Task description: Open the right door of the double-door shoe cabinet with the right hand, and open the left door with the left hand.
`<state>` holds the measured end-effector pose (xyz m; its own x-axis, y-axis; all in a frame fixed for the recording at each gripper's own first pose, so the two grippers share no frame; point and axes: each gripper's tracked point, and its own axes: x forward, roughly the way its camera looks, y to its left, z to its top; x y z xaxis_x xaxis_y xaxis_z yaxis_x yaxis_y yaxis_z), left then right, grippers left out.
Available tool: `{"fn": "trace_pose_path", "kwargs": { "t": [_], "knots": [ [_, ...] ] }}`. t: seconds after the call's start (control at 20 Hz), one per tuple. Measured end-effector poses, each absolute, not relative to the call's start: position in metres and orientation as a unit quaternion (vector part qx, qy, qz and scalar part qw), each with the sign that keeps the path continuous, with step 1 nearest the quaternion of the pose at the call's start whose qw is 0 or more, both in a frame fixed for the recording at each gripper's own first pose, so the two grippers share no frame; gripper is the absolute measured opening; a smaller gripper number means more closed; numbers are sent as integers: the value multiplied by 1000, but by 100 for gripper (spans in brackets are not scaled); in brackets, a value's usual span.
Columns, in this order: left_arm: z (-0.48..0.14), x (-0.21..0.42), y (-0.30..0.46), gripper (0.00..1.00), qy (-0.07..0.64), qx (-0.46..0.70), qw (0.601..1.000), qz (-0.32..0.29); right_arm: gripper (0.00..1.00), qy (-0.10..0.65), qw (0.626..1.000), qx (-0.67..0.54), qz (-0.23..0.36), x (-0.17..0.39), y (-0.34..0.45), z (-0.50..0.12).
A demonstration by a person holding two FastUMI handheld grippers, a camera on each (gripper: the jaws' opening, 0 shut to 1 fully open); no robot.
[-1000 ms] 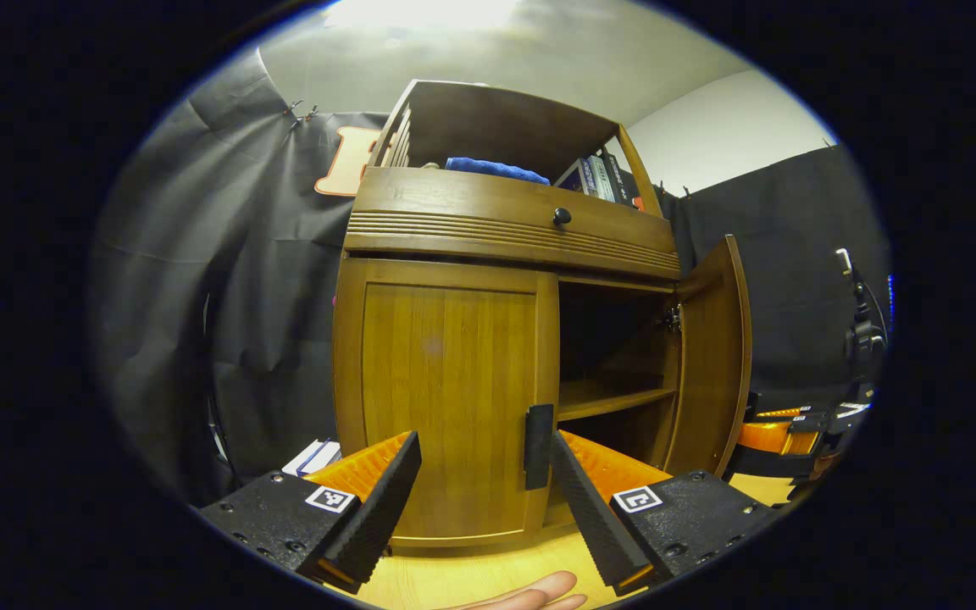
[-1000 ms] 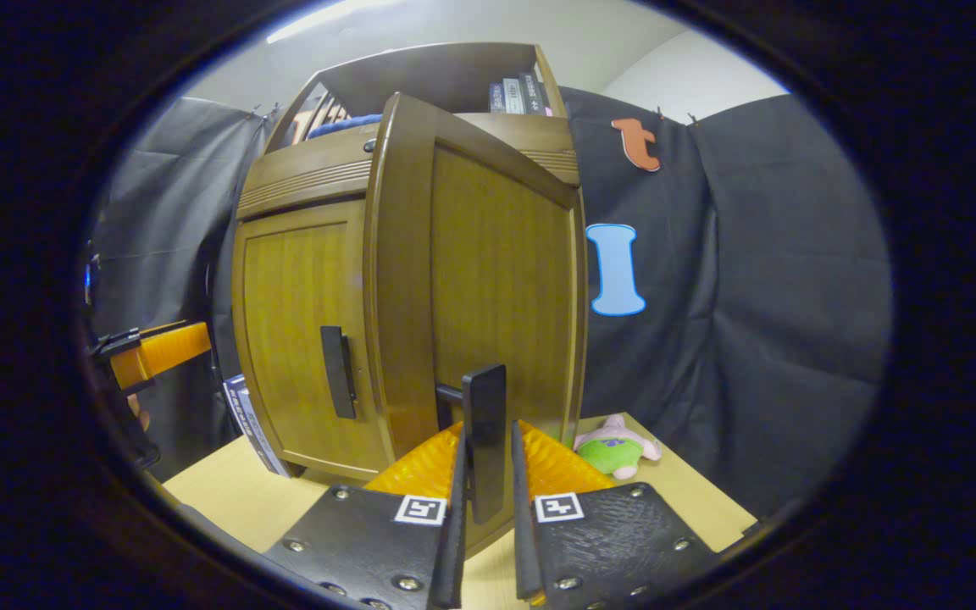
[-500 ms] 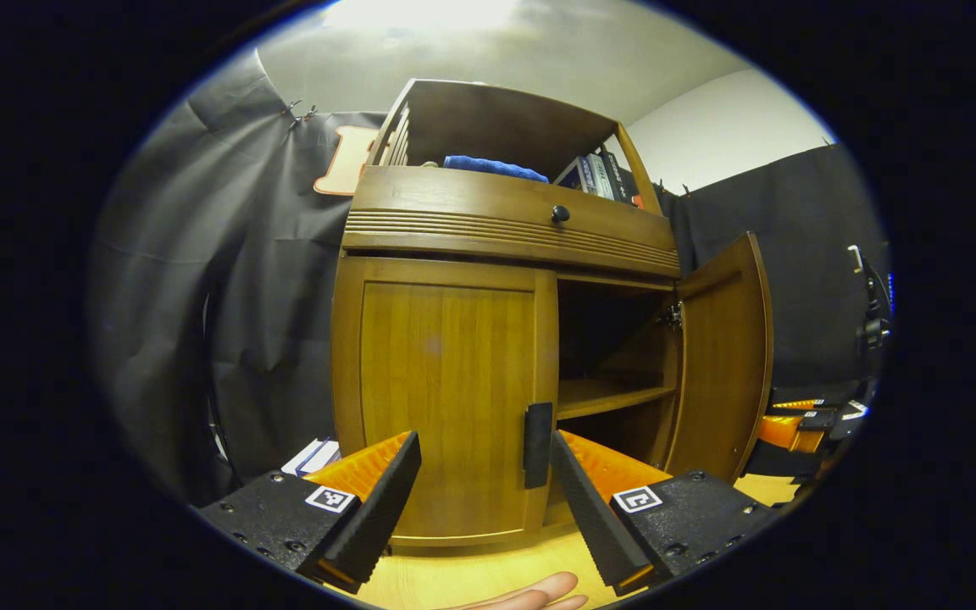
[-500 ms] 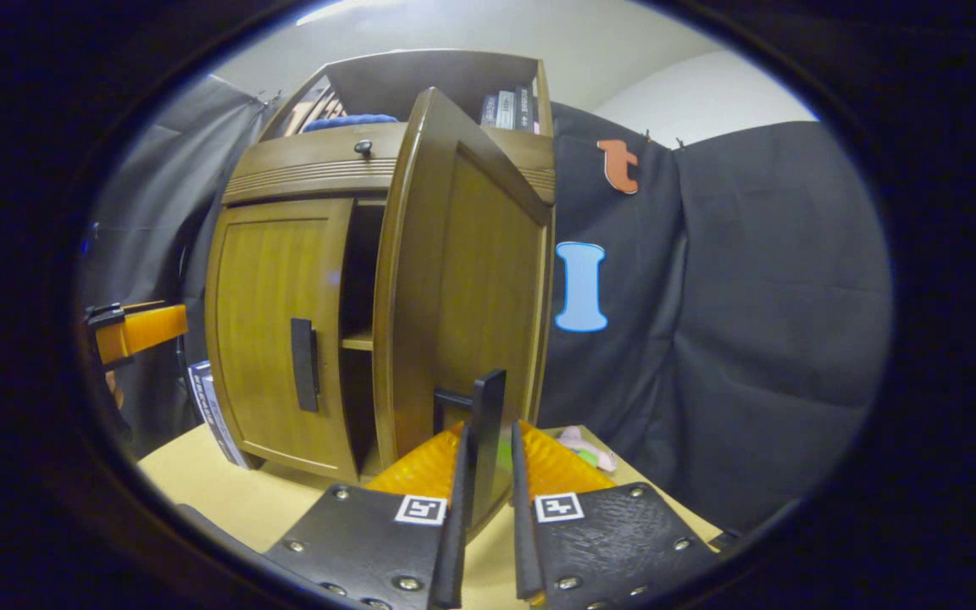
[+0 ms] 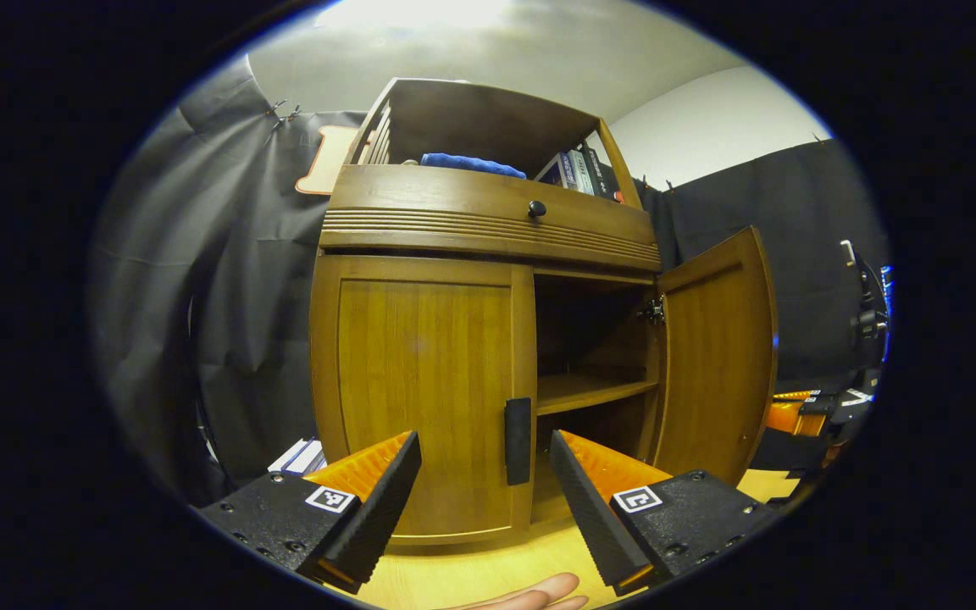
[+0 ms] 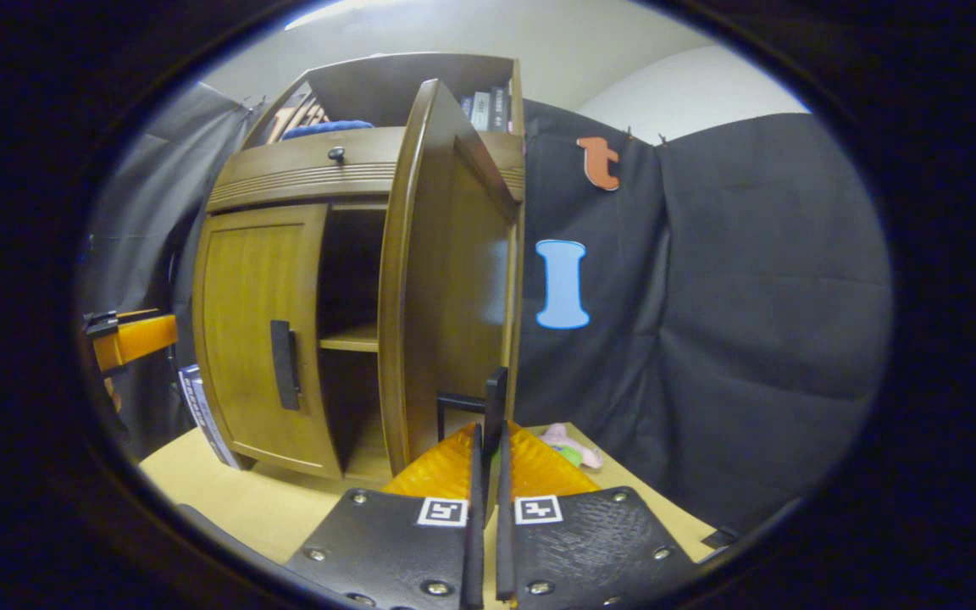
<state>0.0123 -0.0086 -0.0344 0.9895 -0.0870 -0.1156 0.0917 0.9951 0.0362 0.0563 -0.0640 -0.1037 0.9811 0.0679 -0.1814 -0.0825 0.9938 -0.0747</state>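
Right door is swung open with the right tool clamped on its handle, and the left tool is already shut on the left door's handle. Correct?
Not quite. In the left gripper view the left tool is open, short of the left door's handle. The rest holds: right tool clamps the right door's handle.

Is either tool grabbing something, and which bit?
The right tool is shut on the right door's handle. The left tool is open, holding nothing.
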Motion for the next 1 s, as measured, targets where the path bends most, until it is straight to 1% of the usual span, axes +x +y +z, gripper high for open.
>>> {"fn": "trace_pose_path", "kwargs": {
  "t": [0.1, 0.15, 0.2, 0.25, 0.3, 0.35, 0.45, 0.5, 0.6, 0.85, 0.9, 1.0],
  "knots": [
    [-35, 14, -7, 91, 57, 20, 997, -39, 6, 85, 996, -38, 13, 62, -88, -104],
    [-36, 14, -7, 91, 58, 19, 997, -36, 4, 85, 996, -20, 14, 61, -97, -101],
    [-36, 15, -7, 91, 59, 20, 997, -35, 1, 91, 996, 0, 21, 66, -101, -105],
    [-37, 15, -6, 91, 59, 21, 997, -33, 1, 92, 995, 11, 30, 68, -107, -105],
    [-38, 16, -6, 95, 61, 22, 997, -31, 1, 94, 995, 9, 39, 71, -115, -106],
    [-39, 17, -5, 91, 62, 22, 997, -26, 1, 95, 994, 8, 52, 74, -121, -107],
    [-43, 20, -5, 91, 65, 22, 997, -18, 1, 97, 993, 8, 73, 76, -138, -106],
    [-45, 21, -8, 91, 67, 22, 997, -18, 5, 100, 991, 8, 85, 82, -147, -107],
    [-53, 23, -14, 91, 74, 26, 997, -18, 17, 97, 989, 22, 111, 90, -161, -105],
    [-67, 35, -22, 91, 76, 27, 997, 6, 17, 99, 978, 45, 177, 106, -185, -109],
    [-71, 37, -24, 91, 79, 29, 996, 8, 24, 98, 977, 42, 185, 110, -183, -109],
    [-78, 43, -32, 92, 81, 32, 996, 9, 26, 96, 976, 32, 195, 111, -182, -109]
  ]
}}
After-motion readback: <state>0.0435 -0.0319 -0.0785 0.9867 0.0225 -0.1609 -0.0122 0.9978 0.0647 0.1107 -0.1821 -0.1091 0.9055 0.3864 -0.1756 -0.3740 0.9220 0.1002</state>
